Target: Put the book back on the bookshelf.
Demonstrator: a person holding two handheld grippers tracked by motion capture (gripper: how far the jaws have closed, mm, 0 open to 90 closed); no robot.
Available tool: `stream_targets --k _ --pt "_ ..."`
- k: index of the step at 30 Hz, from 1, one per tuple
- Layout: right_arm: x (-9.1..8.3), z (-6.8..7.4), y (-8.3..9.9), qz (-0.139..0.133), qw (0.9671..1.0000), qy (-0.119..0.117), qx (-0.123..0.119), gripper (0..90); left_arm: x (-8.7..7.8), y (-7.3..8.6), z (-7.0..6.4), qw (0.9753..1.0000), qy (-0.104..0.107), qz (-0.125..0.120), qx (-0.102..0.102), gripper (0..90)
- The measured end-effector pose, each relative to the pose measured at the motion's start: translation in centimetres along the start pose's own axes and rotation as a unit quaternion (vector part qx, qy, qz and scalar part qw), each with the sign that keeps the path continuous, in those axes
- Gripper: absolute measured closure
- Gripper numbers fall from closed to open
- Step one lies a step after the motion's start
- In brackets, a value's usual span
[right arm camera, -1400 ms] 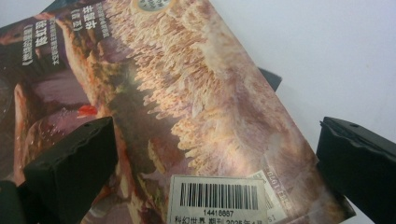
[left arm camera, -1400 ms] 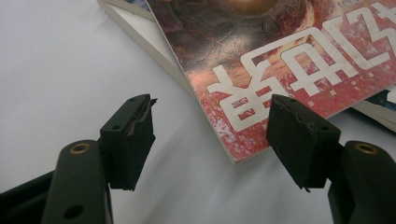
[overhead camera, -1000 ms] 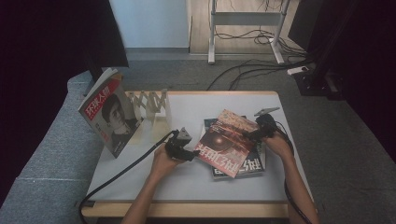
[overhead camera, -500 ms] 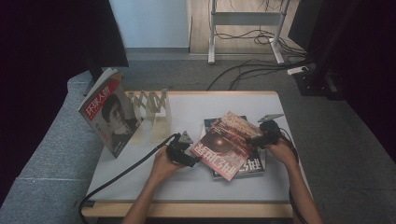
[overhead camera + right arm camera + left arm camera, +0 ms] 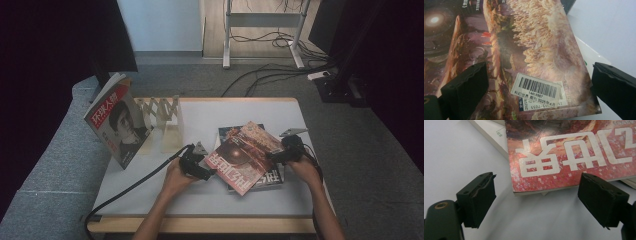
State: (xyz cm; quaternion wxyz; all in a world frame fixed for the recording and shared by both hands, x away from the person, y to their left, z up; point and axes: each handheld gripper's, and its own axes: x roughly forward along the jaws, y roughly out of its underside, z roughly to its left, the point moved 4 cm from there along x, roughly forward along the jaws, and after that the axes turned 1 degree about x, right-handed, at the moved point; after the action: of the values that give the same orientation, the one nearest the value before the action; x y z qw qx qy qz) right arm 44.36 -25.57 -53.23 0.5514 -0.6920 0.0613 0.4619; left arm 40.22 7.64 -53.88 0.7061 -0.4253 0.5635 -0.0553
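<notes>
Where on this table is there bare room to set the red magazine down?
Bare tabletop lies beyond the magazine stack and right of the wooden rack. Another bare strip runs along the near edge. The middle is crowded: the red magazine lies askew between the left gripper and right gripper.

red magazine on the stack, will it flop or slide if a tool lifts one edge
The red magazine looks thin and soft-covered, so it would probably sag when lifted by one edge. Its glossy cover likely slips on the magazine beneath. Both the left tool and the right tool stand open.
</notes>
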Motion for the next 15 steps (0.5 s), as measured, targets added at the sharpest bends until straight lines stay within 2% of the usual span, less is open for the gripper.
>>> stream_targets --k 4,15 --pt "-0.5 0.2 0.5 0.002 1.0 0.005 0.005 1.7 0.1 -0.1 0.2 1.0 -0.004 -0.002 -0.006 14.1" --pt "-2.1 0.5 2.0 -0.001 0.9999 0.008 0.006 2.9 0.7 -0.5 1.7 0.9988 -0.004 -0.018 -0.045 14.3"
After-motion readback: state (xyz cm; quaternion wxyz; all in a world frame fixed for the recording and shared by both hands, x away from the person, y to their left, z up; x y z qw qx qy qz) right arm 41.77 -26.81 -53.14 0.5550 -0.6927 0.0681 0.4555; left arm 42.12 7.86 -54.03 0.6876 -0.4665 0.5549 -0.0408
